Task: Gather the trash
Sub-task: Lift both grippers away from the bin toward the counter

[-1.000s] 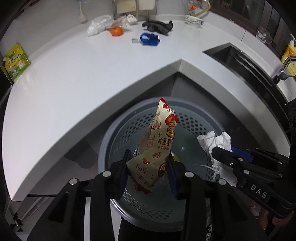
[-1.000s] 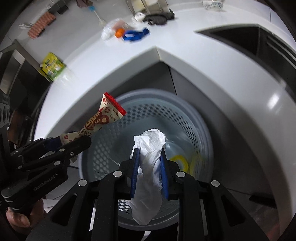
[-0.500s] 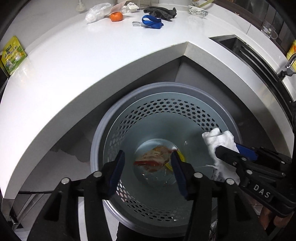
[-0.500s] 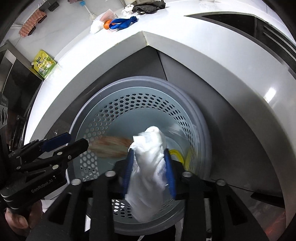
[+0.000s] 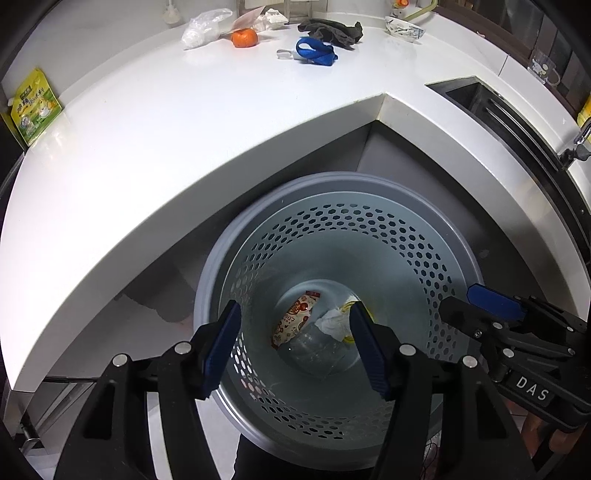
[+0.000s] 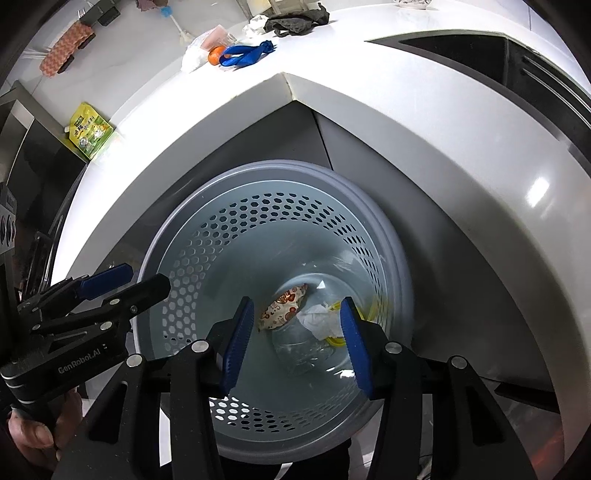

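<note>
A grey perforated trash bin (image 5: 413,236) (image 6: 207,236) stands on the floor in the inner corner of the white counter. At its bottom lie a red-and-cream snack wrapper (image 5: 295,319) (image 6: 282,304), a crumpled white tissue (image 5: 334,323) (image 6: 317,319) and something yellow (image 6: 334,341). My left gripper (image 5: 293,343) is open and empty above the bin. My right gripper (image 6: 295,339) is open and empty above the bin too; it also shows in the left wrist view (image 5: 476,310).
On the white counter (image 5: 184,129) lie a green-yellow packet (image 5: 35,105), a white plastic bag (image 5: 203,27), an orange (image 5: 243,37), a blue strap (image 5: 314,50), a dark cloth (image 5: 332,29) and a wrapper (image 5: 404,27). A sink (image 5: 480,99) is at right.
The left gripper opened and the snack wrapper fell into the bin. Then the right gripper opened and the white tissue fell in beside it. Both grippers are now wide open.
</note>
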Demonstrator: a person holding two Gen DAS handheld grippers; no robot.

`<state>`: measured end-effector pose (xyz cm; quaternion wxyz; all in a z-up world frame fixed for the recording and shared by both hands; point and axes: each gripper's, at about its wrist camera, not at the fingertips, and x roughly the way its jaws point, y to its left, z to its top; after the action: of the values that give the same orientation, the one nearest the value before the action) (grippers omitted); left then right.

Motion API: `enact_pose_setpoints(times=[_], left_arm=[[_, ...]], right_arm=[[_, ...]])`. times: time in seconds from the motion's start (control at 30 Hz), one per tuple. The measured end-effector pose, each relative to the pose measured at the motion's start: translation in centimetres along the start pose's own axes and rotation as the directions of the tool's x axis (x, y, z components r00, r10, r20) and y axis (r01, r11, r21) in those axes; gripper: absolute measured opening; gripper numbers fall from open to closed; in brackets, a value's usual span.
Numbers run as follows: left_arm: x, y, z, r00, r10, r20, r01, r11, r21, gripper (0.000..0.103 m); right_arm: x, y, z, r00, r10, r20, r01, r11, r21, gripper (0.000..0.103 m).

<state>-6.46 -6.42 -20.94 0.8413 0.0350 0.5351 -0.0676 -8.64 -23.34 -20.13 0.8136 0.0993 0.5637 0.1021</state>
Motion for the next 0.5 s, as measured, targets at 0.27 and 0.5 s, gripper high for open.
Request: enact_pose_setpoints(times=[0.27, 0.5], left_arm=[[-2.4, 0.3, 0.9, 0.999, 0.007, 0.045, -0.006, 1.000, -0.004, 0.061], [-5.5, 0.4, 2.4, 0.994, 0.023, 0.112, -0.022, 1.000, -0.010, 0.067]], right_arm=[[-2.1, 0.4, 0.7, 1.000, 0.011, 0.030, -0.011, 1.000, -0.012, 0.047], [-4.6, 1.1, 2.2, 0.997, 0.029, 0.069, -0.026, 0.998, -0.048, 0.047]])
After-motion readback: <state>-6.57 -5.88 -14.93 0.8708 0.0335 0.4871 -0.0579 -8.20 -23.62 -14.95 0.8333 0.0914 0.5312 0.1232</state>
